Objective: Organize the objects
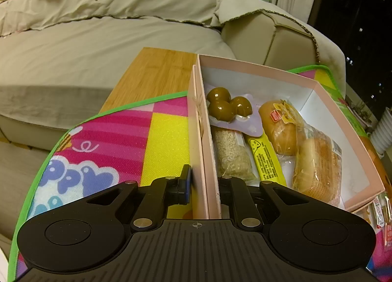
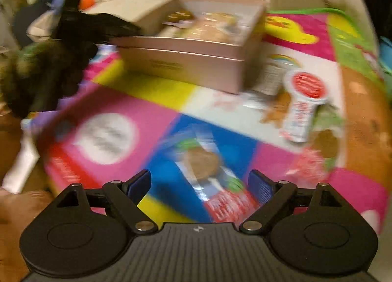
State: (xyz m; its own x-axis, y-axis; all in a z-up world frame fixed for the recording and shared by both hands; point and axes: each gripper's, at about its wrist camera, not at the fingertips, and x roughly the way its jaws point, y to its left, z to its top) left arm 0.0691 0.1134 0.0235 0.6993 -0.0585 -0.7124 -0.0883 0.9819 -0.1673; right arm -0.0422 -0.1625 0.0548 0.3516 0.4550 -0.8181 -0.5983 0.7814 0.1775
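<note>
Pink cardboard box (image 1: pixel 257 69) sits on a multicoloured play mat (image 1: pixel 166 140) that covers a wooden table (image 1: pixel 152 71), with a beige sofa (image 1: pixel 98 44) behind. Left gripper (image 1: pixel 204 184) is clamped on the box's near side wall, one jaw outside and one inside, nearly closed with only the wall between the pads. Inside the box: a pack of three brown glazed balls (image 1: pixel 226 104) toward the far left, a sesame-looking snack bar (image 1: pixel 232 153) just beside the gripped wall, a yellow stick packet (image 1: pixel 265 162) next to it, then a wrapped bun (image 1: pixel 281 130) and a wrapped bread loaf (image 1: pixel 318 167) on the right side. Right wrist view is motion-blurred. Right gripper (image 2: pixel 199 186) hangs over the mat with jaws spread wide, closing slightly; a blue cookie packet (image 2: pixel 203 171) lies on the mat between and below the fingers, pads not touching it as far as the blur allows. From this view the box (image 2: pixel 186 61) is further back on the mat, left gripper (image 2: pixel 80 25) visible as a dark shape at its left edge. White sachet with a red round label (image 2: pixel 303 100) lies on the mat to the right of the box, well apart from the right gripper. Small red-and-white wrappers (image 1: pixel 382 216) lie just outside the box's near right corner; detail too small to read.
</note>
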